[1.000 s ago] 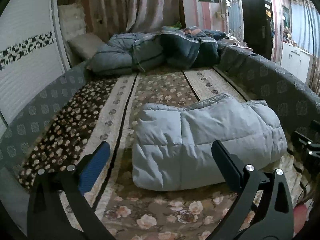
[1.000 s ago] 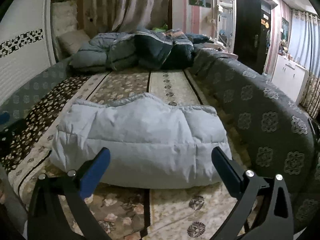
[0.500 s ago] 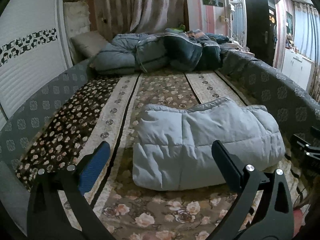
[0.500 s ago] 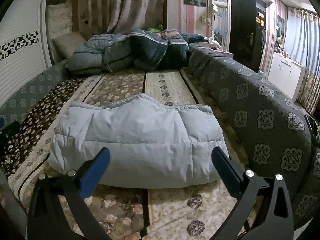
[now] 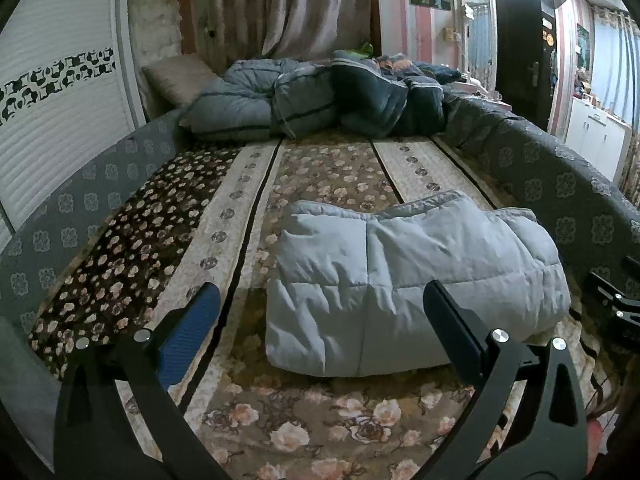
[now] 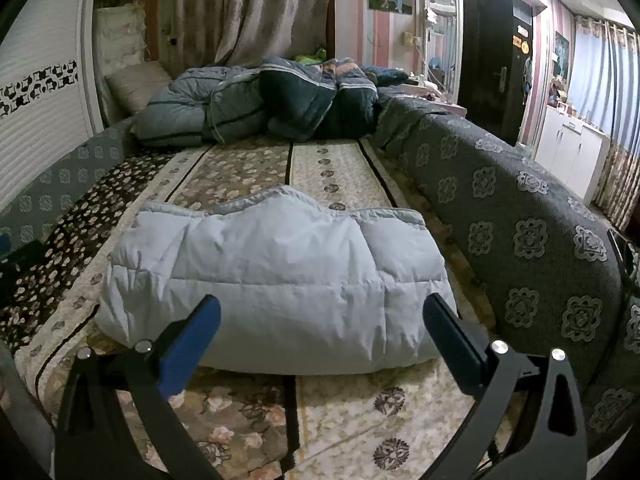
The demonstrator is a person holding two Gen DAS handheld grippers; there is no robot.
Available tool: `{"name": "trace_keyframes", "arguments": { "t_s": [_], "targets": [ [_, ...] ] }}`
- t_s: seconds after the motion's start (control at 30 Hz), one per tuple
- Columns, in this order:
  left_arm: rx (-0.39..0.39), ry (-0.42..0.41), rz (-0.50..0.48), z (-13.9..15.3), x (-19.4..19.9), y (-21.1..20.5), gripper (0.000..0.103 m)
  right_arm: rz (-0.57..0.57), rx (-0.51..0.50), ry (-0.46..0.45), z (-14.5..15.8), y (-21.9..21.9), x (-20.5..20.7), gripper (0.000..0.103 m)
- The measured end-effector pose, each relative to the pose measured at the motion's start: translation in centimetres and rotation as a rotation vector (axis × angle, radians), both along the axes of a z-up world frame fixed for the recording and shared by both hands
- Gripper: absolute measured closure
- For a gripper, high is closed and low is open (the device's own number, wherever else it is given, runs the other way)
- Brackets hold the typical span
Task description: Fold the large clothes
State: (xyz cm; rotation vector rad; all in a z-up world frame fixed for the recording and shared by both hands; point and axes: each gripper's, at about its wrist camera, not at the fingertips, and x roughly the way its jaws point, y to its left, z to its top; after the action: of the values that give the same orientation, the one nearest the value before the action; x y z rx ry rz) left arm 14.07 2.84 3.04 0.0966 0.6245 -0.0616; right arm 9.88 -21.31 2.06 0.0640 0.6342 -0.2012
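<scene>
Two spread, empty grippers, left gripper (image 5: pixel 320 312) and right gripper (image 6: pixel 320 312), hang before my folded puffer coat (image 6: pixel 276 276): soft, springy, best pinched at corners.

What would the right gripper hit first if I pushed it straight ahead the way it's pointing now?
Most likely the folded light blue puffer jacket lying on the floral bedspread. The open right gripper points at its near edge with nothing between, though the gap's depth is hard to judge.

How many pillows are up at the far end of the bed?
2: a beige pillow leans at the far-left corner, beside the heaped quilts, and a white frilly pillow stands behind it. The quilts may hide others.
</scene>
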Motion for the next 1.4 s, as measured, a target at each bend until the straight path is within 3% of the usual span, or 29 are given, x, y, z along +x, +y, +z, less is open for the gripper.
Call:
{"name": "trace_keyframes", "arguments": {
  "t_s": [0.23,0.57,1.4],
  "targets": [
    [-0.010,0.044,-0.001,-0.45,0.49,0.55,0.003,0.001,0.002,0.010,-0.14,0.89,0.01,0.002],
    [0.038,0.010,-0.002,-0.45,0.04,-0.15,0.003,0.000,0.017,0.016,-0.35,0.85,0.03,0.002],
    [0.047,0.002,-0.011,-0.73,0.67,0.23,0.003,-0.009,0.026,0.019,-0.78,0.62,0.06,0.002]
  ]
}}
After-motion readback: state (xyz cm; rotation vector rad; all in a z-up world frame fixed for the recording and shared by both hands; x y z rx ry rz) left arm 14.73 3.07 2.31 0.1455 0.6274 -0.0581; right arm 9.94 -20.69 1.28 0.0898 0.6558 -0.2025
